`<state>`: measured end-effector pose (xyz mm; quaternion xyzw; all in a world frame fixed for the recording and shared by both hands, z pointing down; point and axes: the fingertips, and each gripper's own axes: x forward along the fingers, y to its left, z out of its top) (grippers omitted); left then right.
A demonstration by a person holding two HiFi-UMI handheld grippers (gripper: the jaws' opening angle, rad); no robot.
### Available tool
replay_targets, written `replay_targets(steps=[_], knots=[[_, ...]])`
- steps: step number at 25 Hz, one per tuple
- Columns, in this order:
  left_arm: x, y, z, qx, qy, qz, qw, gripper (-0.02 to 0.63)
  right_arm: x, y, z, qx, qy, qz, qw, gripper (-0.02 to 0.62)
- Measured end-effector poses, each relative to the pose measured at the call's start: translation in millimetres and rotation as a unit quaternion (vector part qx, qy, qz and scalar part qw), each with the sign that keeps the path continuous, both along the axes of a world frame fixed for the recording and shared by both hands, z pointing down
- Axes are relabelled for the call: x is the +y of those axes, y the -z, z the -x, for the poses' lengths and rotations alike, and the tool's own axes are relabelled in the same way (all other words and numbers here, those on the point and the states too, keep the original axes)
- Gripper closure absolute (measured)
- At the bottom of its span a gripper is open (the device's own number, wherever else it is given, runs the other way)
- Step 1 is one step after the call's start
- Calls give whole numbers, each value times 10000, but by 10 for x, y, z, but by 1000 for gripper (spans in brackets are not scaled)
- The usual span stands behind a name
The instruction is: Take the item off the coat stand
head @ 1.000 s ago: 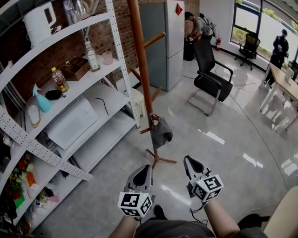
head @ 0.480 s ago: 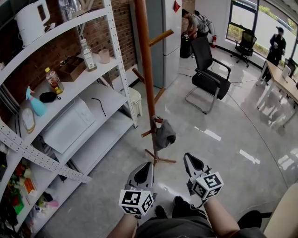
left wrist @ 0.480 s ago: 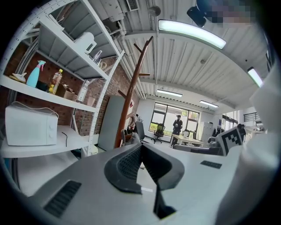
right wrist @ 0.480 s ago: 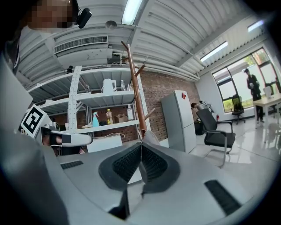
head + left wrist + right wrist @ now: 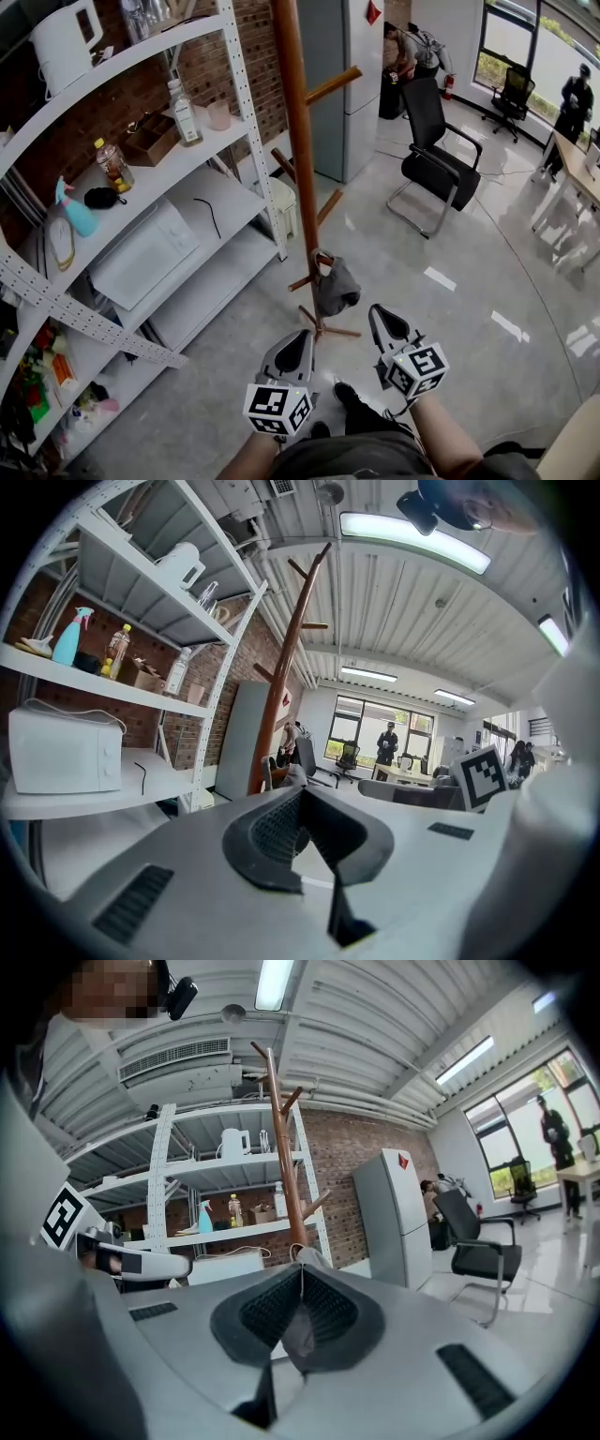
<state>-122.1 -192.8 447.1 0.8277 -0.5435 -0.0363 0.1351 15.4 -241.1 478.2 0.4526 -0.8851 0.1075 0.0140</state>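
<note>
A tall brown coat stand [image 5: 300, 150] rises from the floor ahead of me. A grey cap-like item [image 5: 336, 287] hangs from one of its low pegs, just above the stand's feet. Both grippers are held low in front of the person, short of the stand and apart from the item. My left gripper [image 5: 298, 337] is shut and empty, and so is my right gripper [image 5: 382, 315]. In the left gripper view the stand [image 5: 281, 686] shows beyond the closed jaws. In the right gripper view the stand [image 5: 282, 1147] and the grey item [image 5: 310, 1257] sit just past the jaw tips.
A white shelving rack [image 5: 246, 112] stands left of the stand, with a kettle [image 5: 64, 39], bottles and a microwave [image 5: 142, 251] on it. A grey fridge [image 5: 349, 84] and a black office chair [image 5: 439, 159] are behind. People stand far back by the windows.
The person has stepped toward the coat stand, so the stand and the grey item sit nearer the grippers. A shoe now shows below them. Both grippers stay shut.
</note>
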Motion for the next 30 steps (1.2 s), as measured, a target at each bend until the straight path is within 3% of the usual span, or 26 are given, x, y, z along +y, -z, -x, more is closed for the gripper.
replay_targets(steps=[12,16,26,30], knots=[[-485,-135,-86,-82,152,195,9997,600,-443,-221,129,507,609,206,9966,582],[-582,-157,-83,-82,229,244,9994,600,-511,-327,207,667,922,452,9925,478],[-812,-256,-131,-34,388,364,9986,600,-713,-506,324,1364,1529,479,9776,397],[-881,-268,-122,-34,466,399,9981,600,-759,-583,403,1517,1837,507,9699,393]])
